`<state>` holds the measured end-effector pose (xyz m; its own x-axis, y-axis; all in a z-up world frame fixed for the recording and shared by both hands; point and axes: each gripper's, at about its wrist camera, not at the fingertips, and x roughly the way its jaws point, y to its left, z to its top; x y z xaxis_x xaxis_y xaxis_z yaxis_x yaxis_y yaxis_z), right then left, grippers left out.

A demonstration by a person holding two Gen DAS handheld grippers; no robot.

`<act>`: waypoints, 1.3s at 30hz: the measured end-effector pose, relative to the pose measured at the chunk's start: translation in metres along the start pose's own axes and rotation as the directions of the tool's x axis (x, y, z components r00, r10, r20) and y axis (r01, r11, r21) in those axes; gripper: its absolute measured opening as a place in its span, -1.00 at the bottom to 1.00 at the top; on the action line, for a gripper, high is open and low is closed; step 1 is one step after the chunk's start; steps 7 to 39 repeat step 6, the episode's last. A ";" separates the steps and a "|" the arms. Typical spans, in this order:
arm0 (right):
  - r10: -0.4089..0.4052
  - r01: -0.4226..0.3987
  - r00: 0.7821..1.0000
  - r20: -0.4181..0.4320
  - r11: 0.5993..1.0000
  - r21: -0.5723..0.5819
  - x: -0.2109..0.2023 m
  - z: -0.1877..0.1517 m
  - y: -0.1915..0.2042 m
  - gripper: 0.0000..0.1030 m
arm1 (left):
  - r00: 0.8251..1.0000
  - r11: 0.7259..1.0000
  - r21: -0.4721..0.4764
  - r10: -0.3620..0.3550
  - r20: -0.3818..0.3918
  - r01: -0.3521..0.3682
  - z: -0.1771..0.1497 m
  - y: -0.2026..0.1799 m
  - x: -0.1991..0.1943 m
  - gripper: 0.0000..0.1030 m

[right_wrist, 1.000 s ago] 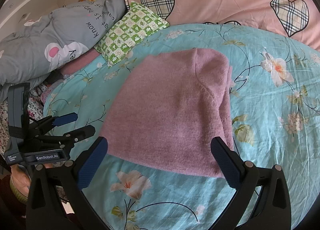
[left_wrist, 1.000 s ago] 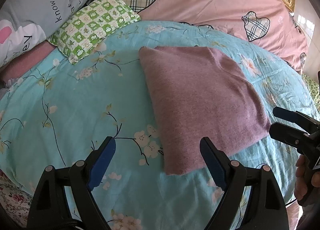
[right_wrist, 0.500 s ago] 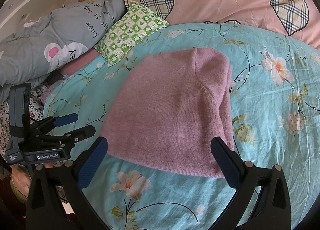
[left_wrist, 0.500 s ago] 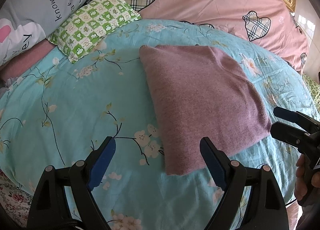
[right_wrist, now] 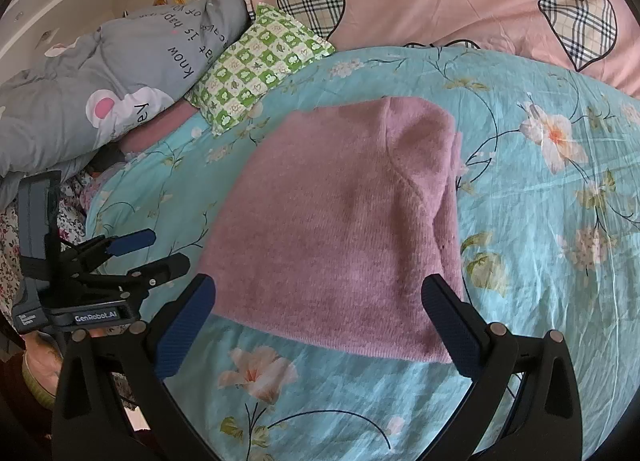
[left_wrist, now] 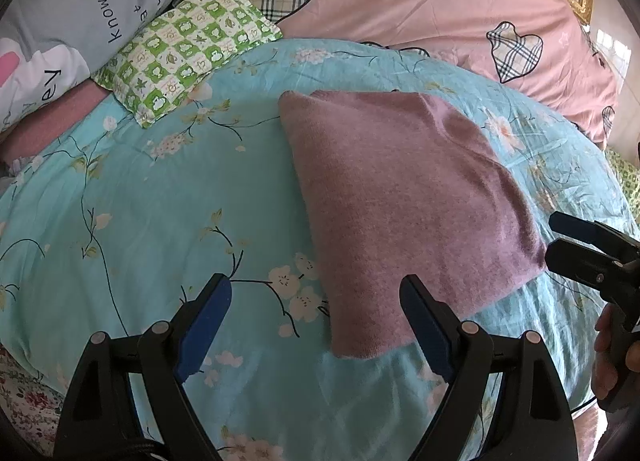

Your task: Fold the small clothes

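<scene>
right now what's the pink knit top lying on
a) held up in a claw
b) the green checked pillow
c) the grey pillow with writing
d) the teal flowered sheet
d: the folded pink knit top lies flat on the teal flowered sheet, apart from the green checked pillow and the grey pillow, and both claws hang open without touching it.

Floral turquoise bedspread (left_wrist: 132, 221) under folded mauve sweater (left_wrist: 404, 213), green-checked pillow (left_wrist: 188, 49) behind.
</scene>
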<state>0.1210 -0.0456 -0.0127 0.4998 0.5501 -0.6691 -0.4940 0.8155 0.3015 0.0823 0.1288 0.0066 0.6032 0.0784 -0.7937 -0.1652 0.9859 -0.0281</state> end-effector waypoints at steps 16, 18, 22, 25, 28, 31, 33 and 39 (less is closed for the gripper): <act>0.014 -0.014 1.000 -0.003 1.000 0.015 0.003 0.001 -0.002 0.99 | 1.000 1.000 0.005 0.006 0.007 -0.006 0.003 -0.002 0.002 0.68; 0.014 -0.014 1.000 -0.003 1.000 0.015 0.003 0.001 -0.002 0.99 | 1.000 1.000 0.005 0.006 0.007 -0.006 0.003 -0.002 0.002 0.68; 0.014 -0.014 1.000 -0.003 1.000 0.015 0.003 0.001 -0.002 0.99 | 1.000 1.000 0.005 0.006 0.007 -0.006 0.003 -0.002 0.002 0.68; 0.014 -0.014 1.000 -0.003 1.000 0.015 0.003 0.001 -0.002 0.99 | 1.000 1.000 0.005 0.006 0.007 -0.006 0.003 -0.002 0.002 0.68; 0.014 -0.014 1.000 -0.003 1.000 0.015 0.003 0.001 -0.002 0.99 | 1.000 1.000 0.005 0.006 0.007 -0.006 0.003 -0.002 0.002 0.68; 0.014 -0.014 1.000 -0.003 1.000 0.015 0.003 0.001 -0.002 0.99 | 1.000 1.000 0.005 0.006 0.007 -0.006 0.003 -0.002 0.002 0.68; 0.014 -0.014 1.000 -0.003 1.000 0.015 0.003 0.001 -0.002 0.99 | 1.000 1.000 0.005 0.006 0.007 -0.006 0.003 -0.002 0.002 0.68; 0.014 -0.014 1.000 -0.003 1.000 0.015 0.003 0.001 -0.002 0.99 | 1.000 1.000 0.005 0.006 0.007 -0.006 0.003 -0.002 0.002 0.68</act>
